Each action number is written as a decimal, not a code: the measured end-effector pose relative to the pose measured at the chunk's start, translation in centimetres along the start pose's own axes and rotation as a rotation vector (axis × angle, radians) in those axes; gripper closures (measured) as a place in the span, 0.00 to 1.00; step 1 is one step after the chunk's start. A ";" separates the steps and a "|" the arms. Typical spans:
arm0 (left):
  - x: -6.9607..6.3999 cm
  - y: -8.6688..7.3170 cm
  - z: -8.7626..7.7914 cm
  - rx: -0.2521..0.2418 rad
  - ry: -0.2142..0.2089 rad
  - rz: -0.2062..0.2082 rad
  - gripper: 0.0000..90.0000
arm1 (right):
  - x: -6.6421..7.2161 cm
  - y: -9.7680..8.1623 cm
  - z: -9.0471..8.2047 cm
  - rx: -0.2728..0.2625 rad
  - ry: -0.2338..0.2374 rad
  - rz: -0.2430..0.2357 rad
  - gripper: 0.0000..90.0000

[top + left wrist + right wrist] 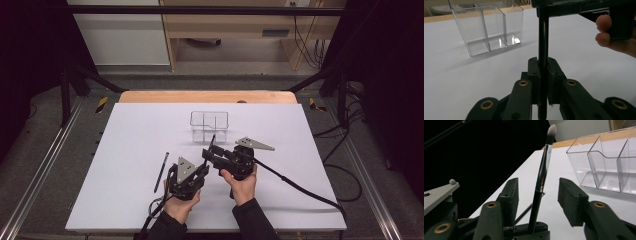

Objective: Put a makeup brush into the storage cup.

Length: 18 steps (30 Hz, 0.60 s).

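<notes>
A slim black makeup brush (541, 177) with a pale bristle tip stands nearly upright. My left gripper (543, 67) is shut on the lower part of its handle (543, 45). My right gripper (537, 185) is open, with one jaw on each side of the brush shaft and touching neither side. In the high view the left gripper (204, 169) and right gripper (209, 153) meet near the table's middle, with the brush (212, 142) poking up between them. A clear compartmented organizer (209, 125) stands just beyond them, seen again as the organizer (486, 27) and the organizer (604, 162).
A second thin black stick-like tool (161, 171) lies flat on the white table cover (125, 140), left of the left gripper. The right gripper's cable (300, 187) trails off to the right front. The person's fingers (604, 30) wrap the right gripper's handle.
</notes>
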State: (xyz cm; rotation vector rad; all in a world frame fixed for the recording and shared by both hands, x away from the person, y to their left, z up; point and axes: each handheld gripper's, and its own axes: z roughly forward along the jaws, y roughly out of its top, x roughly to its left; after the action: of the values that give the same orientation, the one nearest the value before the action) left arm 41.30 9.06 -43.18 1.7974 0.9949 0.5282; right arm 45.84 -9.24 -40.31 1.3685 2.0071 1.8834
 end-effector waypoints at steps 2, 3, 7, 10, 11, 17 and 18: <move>-0.1 0.0 0.0 0.001 0.000 0.001 0.92 | 0.0 0.0 0.0 -0.003 0.005 0.006 0.67; -0.2 0.0 0.0 0.001 0.000 0.001 0.92 | 0.0 0.0 0.0 -0.003 0.005 0.006 0.67; -0.3 -0.1 0.0 0.002 -0.001 0.006 0.92 | 0.0 0.0 0.0 -0.009 0.009 0.011 0.74; -0.4 -0.1 0.1 0.005 -0.001 0.009 0.92 | 0.1 0.1 -0.1 -0.011 0.013 0.017 0.79; -0.4 -0.1 0.0 0.004 0.000 0.010 0.92 | 0.1 0.1 -0.1 -0.014 0.015 0.018 0.81; -0.4 -0.1 -0.1 -0.001 0.003 0.011 0.92 | 0.1 0.0 -0.1 -0.018 0.013 0.017 0.87; -0.4 -0.1 -0.1 -0.001 0.002 0.011 0.92 | 0.1 0.0 -0.1 -0.020 0.012 0.019 0.89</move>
State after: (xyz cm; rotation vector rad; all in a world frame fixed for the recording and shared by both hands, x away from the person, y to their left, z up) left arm 40.93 8.80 -43.22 1.8023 0.9864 0.5379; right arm 45.71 -9.27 -40.18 1.3787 1.9820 1.9192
